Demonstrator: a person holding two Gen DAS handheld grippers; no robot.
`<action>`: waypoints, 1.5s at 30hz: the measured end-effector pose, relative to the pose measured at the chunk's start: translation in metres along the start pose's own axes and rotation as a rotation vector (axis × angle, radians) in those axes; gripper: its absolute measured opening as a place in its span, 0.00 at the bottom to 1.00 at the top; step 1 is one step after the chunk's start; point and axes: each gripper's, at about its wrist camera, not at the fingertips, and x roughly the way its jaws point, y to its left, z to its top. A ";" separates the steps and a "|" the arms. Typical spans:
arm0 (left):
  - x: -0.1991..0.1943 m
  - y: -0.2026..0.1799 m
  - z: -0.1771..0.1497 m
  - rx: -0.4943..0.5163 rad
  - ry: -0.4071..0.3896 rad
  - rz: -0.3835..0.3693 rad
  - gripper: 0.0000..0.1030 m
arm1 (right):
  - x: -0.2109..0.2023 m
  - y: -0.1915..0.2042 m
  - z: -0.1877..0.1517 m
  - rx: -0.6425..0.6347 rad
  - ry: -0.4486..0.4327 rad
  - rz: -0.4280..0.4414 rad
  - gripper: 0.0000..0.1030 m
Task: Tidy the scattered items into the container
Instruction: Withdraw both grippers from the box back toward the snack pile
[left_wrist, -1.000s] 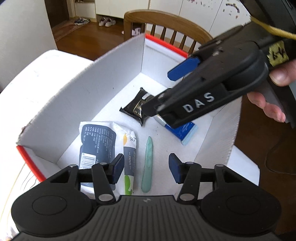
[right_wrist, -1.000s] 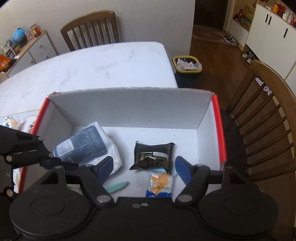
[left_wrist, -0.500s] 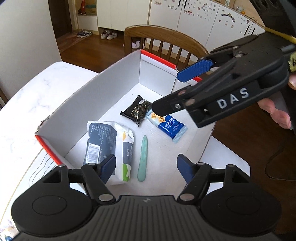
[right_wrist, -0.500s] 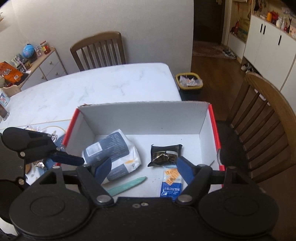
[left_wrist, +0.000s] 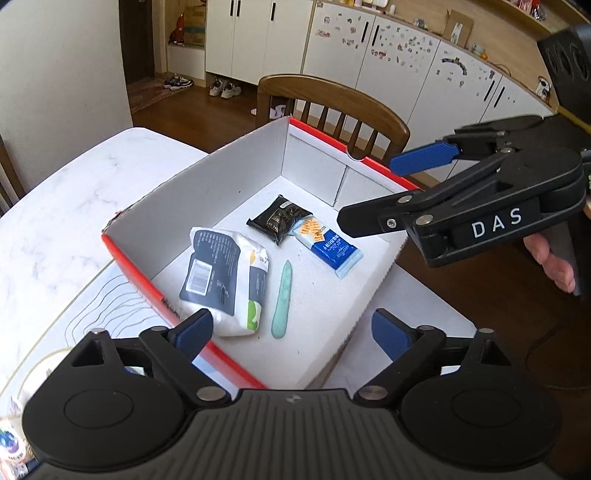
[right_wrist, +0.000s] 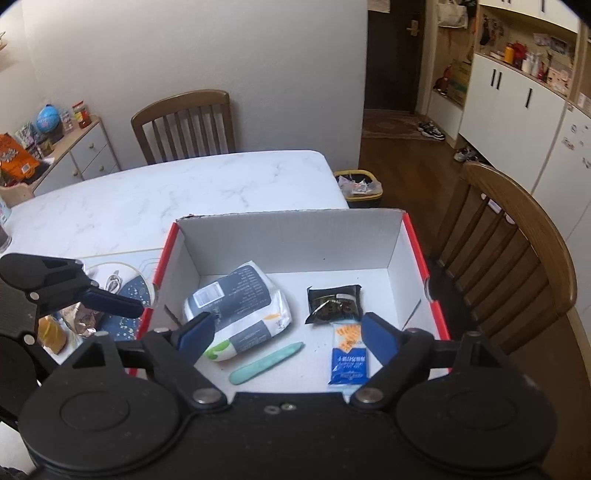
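Left wrist view: right gripper (left_wrist: 373, 192) crosses above the box (left_wrist: 221, 177) at its far right; wooden chair (left_wrist: 332, 99) behind. Left gripper (left_wrist: 291, 328) wide, jaws just opened, nothing between; white pouch (left_wrist: 225, 273), green stick (left_wrist: 282, 299), black packet (left_wrist: 279, 219) and blue packet (left_wrist: 327, 247) lie inside, beyond.

Right wrist view: clutter (right_wrist: 70, 321) left of box. Right gripper (right_wrist: 284, 336) wide, just opening, empty; items below.

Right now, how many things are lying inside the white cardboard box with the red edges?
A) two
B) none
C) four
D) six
C: the box holds four things, the big white and navy pouch, the black packet, the blue and white snack packet and the slim mint-green stick.
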 end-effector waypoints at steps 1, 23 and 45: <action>-0.003 0.001 -0.003 -0.002 -0.004 0.000 1.00 | -0.002 0.002 -0.002 0.011 -0.004 -0.007 0.85; -0.079 0.028 -0.070 -0.018 -0.056 -0.005 1.00 | -0.035 0.081 -0.042 0.110 -0.078 -0.044 0.87; -0.149 0.086 -0.154 -0.110 -0.147 0.113 1.00 | -0.017 0.181 -0.040 0.039 -0.092 0.018 0.87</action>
